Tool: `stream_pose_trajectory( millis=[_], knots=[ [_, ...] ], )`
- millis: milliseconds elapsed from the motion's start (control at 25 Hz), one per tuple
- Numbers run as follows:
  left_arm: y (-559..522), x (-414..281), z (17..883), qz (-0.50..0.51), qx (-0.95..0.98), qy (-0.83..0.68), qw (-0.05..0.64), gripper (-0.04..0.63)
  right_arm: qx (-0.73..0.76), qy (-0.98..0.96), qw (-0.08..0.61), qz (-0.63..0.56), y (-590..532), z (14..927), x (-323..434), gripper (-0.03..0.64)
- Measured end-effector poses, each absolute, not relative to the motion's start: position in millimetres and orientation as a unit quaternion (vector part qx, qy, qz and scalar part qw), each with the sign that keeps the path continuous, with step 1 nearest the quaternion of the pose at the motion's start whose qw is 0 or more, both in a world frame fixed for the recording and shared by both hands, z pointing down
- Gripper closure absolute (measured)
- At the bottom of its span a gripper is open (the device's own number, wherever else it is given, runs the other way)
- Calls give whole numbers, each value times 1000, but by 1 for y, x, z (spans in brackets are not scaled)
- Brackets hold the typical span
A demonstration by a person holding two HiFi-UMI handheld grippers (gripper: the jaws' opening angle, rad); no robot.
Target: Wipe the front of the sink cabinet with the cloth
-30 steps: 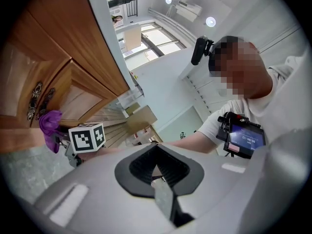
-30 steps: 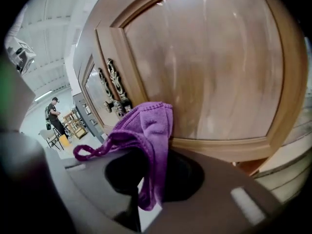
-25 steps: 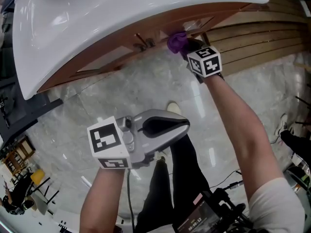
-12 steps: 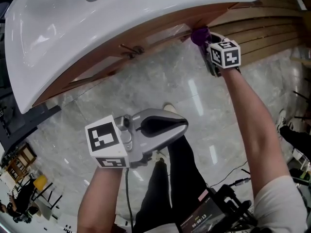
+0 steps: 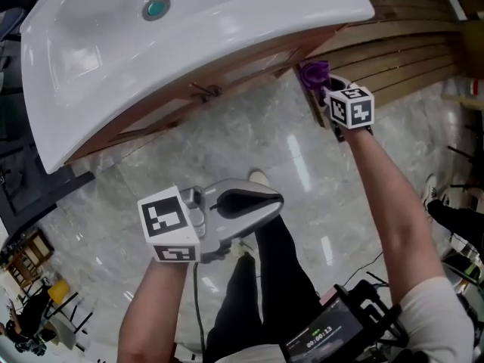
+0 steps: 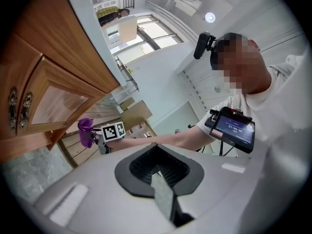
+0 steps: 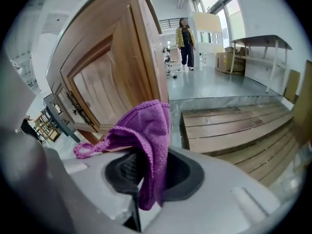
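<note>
Left claw (image 5: 255, 203): closed, empty, held low over the floor, well apart from the cabinet.
Sink (image 5: 189, 29): white basin overhanging the cabinet (image 5: 227, 66); the wooden front runs lower-left to upper-right in the head view.
Cloth (image 5: 311, 72): purple, bunched, at the front's right end under the sink corner; contact with the wood is not clear.
Right claw (image 5: 321, 88): closed on the cloth, which drapes over its tip.
Key relation: nearly the whole front lies to the left of the right claw.
Next, likely: press the cloth on and sweep left along the long axis; right arm is nearer.
</note>
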State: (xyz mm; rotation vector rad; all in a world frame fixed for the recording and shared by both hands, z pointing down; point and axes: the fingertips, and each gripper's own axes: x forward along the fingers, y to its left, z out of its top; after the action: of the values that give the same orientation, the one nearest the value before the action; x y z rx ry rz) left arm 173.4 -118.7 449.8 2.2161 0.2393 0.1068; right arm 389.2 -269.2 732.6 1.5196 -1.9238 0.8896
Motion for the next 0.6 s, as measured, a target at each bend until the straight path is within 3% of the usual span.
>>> stream_pose_trajectory(
  millis=[280,600],
  knots=[
    [-87,139,380,34,900,93,424,589,552,-698,267,369,-183,660,348,541],
    [-30,79,270,27,917,63,392,589,543,-727,230,352,-94,514,264,541]
  ],
)
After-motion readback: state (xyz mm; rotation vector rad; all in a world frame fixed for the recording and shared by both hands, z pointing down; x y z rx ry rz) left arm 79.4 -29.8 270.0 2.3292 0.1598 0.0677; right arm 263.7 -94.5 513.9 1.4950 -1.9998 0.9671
